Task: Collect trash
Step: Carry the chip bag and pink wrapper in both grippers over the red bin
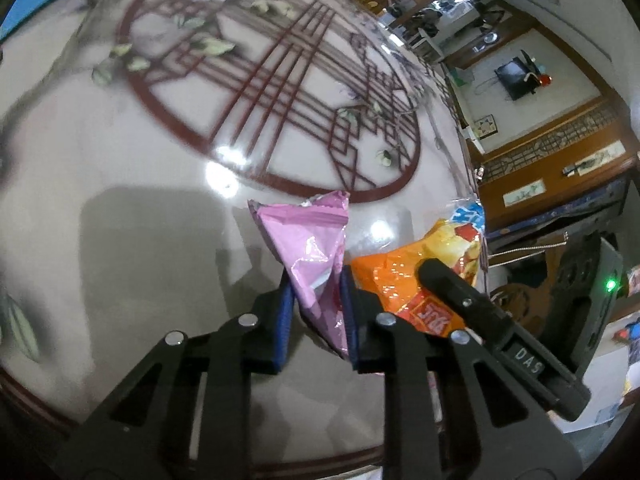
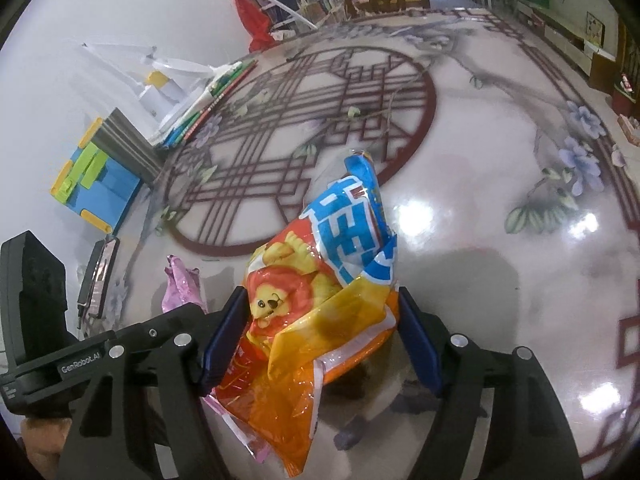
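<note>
My left gripper (image 1: 316, 300) is shut on a crumpled pink foil wrapper (image 1: 310, 248), held above the glossy patterned table (image 1: 160, 184). My right gripper (image 2: 320, 336) is shut on an orange and yellow snack bag (image 2: 320, 280) with blue lettering and a lion picture, its pads (image 2: 224, 340) pressing the bag's sides. The snack bag also shows in the left wrist view (image 1: 424, 272), just right of the pink wrapper, with the right gripper's black finger over it. The pink wrapper shows in the right wrist view (image 2: 182, 284), left of the bag.
A blue and green case (image 2: 96, 184), a grey box (image 2: 128, 144) and a stack of books (image 2: 204, 100) sit at the table's far left. A phone (image 2: 98, 272) lies near its left edge. A red bag (image 2: 256, 16) hangs beyond. Wooden furniture (image 1: 560, 160) stands past the table edge.
</note>
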Motion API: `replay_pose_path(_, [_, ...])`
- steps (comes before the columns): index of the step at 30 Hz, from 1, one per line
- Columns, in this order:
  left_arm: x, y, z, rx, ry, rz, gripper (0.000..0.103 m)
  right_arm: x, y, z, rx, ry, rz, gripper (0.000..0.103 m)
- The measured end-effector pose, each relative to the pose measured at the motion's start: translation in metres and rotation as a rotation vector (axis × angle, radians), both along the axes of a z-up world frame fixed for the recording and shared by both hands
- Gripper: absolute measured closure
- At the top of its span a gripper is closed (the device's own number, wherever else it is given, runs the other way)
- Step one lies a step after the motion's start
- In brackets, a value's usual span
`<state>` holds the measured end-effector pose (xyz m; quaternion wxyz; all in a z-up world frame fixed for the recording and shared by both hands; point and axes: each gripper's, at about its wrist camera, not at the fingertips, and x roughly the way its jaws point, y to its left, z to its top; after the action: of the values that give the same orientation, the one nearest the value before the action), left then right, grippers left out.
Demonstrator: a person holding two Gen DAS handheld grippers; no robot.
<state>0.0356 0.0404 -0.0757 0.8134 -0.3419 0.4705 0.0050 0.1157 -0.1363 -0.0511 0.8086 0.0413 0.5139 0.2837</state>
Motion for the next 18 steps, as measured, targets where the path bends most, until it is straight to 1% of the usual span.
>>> replay_pose_path(5, [0.001, -0.008, 0.02, 0.087, -0.04, -0.041, 0.081, -0.003, -0.016, 0.022, 0.006, -0.057, -0.026, 0.033])
replay_pose_path(9, [0.005, -0.017, 0.035, 0.15, -0.072, -0.085, 0.081, -0.005, -0.028, 0.034, 0.007, -0.089, -0.042, 0.033])
replay_pose_path(16, [0.016, -0.033, 0.053, 0.213, -0.101, -0.147, 0.081, -0.011, -0.055, 0.05, 0.002, -0.134, -0.079, 0.033])
replay_pose_path(18, [0.021, -0.04, 0.059, 0.233, -0.113, -0.181, 0.081, -0.012, -0.065, 0.056, 0.003, -0.146, -0.094, 0.033])
